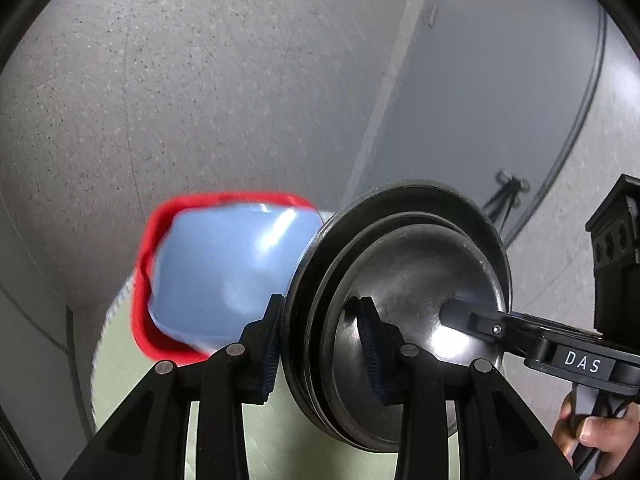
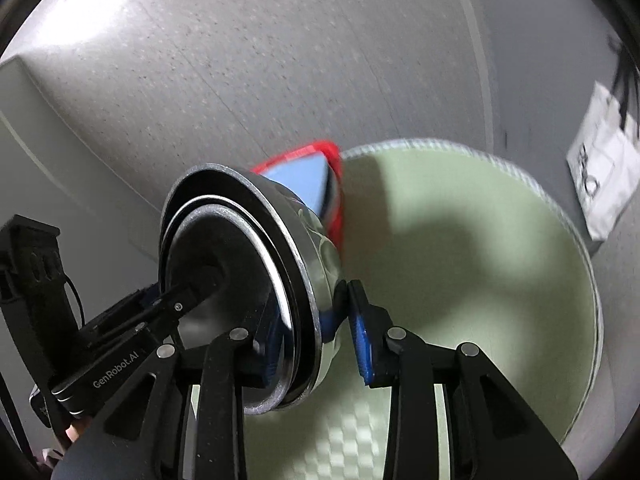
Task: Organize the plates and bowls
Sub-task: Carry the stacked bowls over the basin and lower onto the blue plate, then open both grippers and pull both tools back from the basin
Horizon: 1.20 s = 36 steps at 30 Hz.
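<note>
Two handheld grippers hold a nested stack of metal bowls by opposite sides of its rim, above a pale green round mat.

The left gripper pinches one edge of the stacked steel bowls, one pad outside the wall and one inside. The right gripper pinches the opposite edge the same way. Holding both sides likely keeps the loose inner bowls from sliding as the stack tips on its side. Behind the stack sits a red square tray with a pale blue dish in it, resting at the far edge of the green mat. The mat lies on a speckled grey floor. A person's hand grips the right tool's handle.
</note>
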Motion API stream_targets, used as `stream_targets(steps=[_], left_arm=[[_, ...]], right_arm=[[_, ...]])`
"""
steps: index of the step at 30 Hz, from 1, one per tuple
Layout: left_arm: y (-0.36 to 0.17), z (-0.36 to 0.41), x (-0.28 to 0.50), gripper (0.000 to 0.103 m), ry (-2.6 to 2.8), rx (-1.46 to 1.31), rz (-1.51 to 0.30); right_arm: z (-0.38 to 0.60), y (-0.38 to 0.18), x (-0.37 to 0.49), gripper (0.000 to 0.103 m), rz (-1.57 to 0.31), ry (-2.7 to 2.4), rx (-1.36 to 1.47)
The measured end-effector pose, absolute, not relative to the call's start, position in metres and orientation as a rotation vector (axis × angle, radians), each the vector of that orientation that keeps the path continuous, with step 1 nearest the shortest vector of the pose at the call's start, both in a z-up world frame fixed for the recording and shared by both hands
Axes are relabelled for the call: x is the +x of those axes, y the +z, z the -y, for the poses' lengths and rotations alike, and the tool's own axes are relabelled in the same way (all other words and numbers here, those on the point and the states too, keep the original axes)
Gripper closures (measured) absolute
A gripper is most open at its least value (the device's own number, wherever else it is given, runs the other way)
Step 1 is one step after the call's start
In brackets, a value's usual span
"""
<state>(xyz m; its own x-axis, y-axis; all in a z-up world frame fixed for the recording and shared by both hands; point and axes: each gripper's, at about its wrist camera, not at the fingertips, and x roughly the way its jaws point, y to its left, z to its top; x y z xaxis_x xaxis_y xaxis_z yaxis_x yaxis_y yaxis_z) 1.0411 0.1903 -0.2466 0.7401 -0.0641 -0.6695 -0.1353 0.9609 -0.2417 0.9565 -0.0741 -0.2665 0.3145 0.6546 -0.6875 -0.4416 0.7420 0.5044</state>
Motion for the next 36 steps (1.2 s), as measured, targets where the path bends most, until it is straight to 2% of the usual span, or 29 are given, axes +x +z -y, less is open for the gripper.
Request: stream_targets(steps=[6,11,18,22,24,25,27,28,29,32,34,36], left_arm=[[-0.237,-0.251,1.075,0.071,0.073,-0.292,-0.734],[-0.267,-0.297,1.112,0.072,0.081,-0.337,-0.83],[-0.308,-0.316,1.137,0.073,0.107,-0.337,-0.939],[-0.311,-0.32,1.15,0.072,0.103,-0.336,-0.949],[-0.308,-0.318,1.156,0.068,0.117,-0.33,-0.944],[-0.305,-0.318,1.156,0.061,0.114,-0.332,-0.932],[-0.305,-0.313,1.155,0.043,0.117,-0.332,-0.911],[-0.302,-0.312,1.154,0.03,0.142,-0.32,-0.897],[-0.302,-0.31,1.148,0.027,0.16,-0.31,-0.885],[-0.294,-0.305,1.132,0.026,0.17,-0.32,-0.869],[-0.287,-0.301,1.121,0.026,0.191,-0.308,-0.854],[-0.277,-0.293,1.104,0.024,0.214,-0.283,-0.818]], right_arm=[[0.017,-0.251,0.998,0.073,-1.012,0.758,0.193],[-0.032,-0.28,1.034,0.073,-1.107,0.772,0.181],[-0.066,-0.324,1.047,0.074,-1.196,0.709,0.079],[-0.07,-0.328,1.049,0.074,-1.189,0.688,0.033],[-0.073,-0.328,1.049,0.072,-1.18,0.67,0.012],[-0.074,-0.329,1.05,0.071,-1.174,0.661,0.006],[-0.072,-0.325,1.049,0.065,-1.157,0.651,0.01],[-0.071,-0.322,1.048,0.056,-1.147,0.658,0.022],[-0.069,-0.318,1.047,0.049,-1.134,0.657,0.028],[-0.067,-0.307,1.04,0.046,-1.091,0.66,0.029],[-0.062,-0.298,1.032,0.038,-1.065,0.66,0.04],[-0.056,-0.288,1.02,0.037,-1.039,0.642,0.039]])
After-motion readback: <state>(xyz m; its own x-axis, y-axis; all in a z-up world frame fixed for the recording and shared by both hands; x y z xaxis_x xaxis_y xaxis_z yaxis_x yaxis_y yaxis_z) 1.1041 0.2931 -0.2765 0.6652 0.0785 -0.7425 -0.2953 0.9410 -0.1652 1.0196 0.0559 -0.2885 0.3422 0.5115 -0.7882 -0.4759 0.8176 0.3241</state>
